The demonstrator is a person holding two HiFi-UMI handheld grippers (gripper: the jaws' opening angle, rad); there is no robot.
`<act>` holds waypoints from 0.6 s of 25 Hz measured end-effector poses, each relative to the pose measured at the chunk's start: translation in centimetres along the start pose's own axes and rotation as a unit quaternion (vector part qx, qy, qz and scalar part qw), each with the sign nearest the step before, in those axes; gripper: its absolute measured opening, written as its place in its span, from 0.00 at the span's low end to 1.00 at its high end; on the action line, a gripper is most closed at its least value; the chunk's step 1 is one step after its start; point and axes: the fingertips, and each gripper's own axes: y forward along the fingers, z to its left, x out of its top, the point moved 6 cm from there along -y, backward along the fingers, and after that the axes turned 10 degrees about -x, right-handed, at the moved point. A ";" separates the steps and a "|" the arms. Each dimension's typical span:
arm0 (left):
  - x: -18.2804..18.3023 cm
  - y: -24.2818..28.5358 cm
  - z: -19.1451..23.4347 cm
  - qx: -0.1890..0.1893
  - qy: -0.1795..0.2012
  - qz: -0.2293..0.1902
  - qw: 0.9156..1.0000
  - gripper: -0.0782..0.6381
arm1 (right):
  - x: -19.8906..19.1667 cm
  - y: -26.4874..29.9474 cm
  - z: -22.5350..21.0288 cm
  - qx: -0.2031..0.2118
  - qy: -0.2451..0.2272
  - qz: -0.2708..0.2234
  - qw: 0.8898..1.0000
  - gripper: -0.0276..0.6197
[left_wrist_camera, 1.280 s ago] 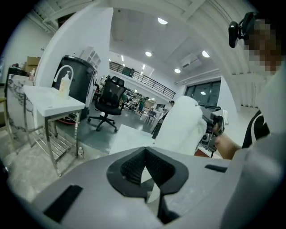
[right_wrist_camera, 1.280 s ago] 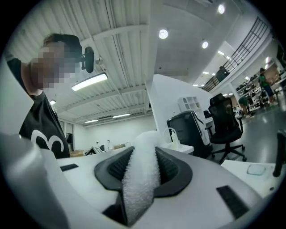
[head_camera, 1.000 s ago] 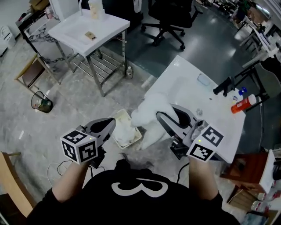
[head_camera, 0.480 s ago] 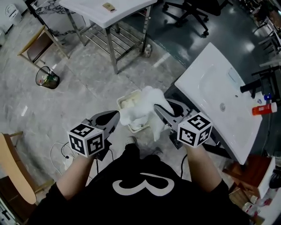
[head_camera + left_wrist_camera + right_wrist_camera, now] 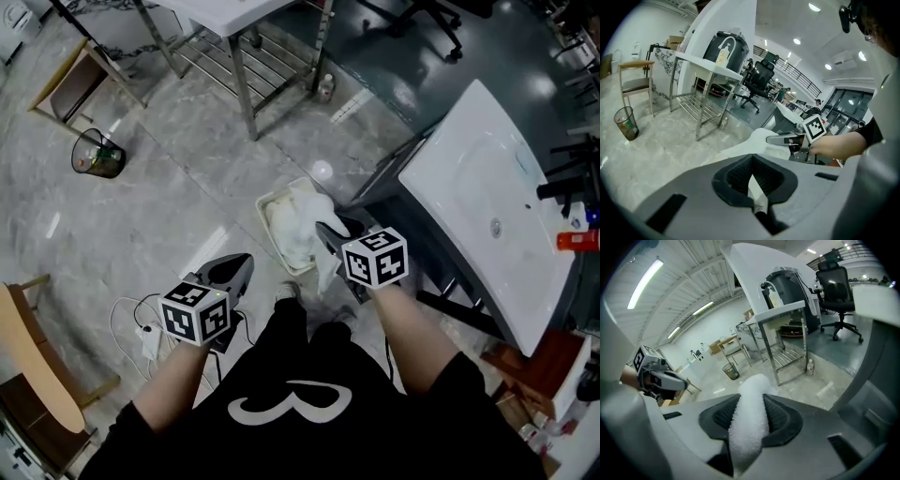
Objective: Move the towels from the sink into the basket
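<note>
towel (image 5: 300, 217) | pinched in right gripper (image 5: 324, 229) (over basket (image 5: 266, 205)) | left gripper (image 5: 246, 261) closed, empty

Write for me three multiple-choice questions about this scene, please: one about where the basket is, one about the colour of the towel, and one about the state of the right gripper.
1. Where is the basket?
A. On the floor, next to the sink
B. Inside the sink
C. On a chair

2. What colour is the towel?
A. Blue
B. White
C. Red

3. What is the state of the right gripper?
A. Open and empty
B. Out of view
C. Shut on the towel

Answers:
1 A: the head view shows it on the tiles beside the sink stand.
2 B: it looks white in every view.
3 C: the right gripper view shows the towel pinched between the pads.
</note>
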 end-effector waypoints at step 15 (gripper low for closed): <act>-3.6 3.1 6.1 0.017 -0.047 0.027 0.998 0.12 | -6.8 13.4 -3.6 -0.024 -0.005 0.128 0.991 0.24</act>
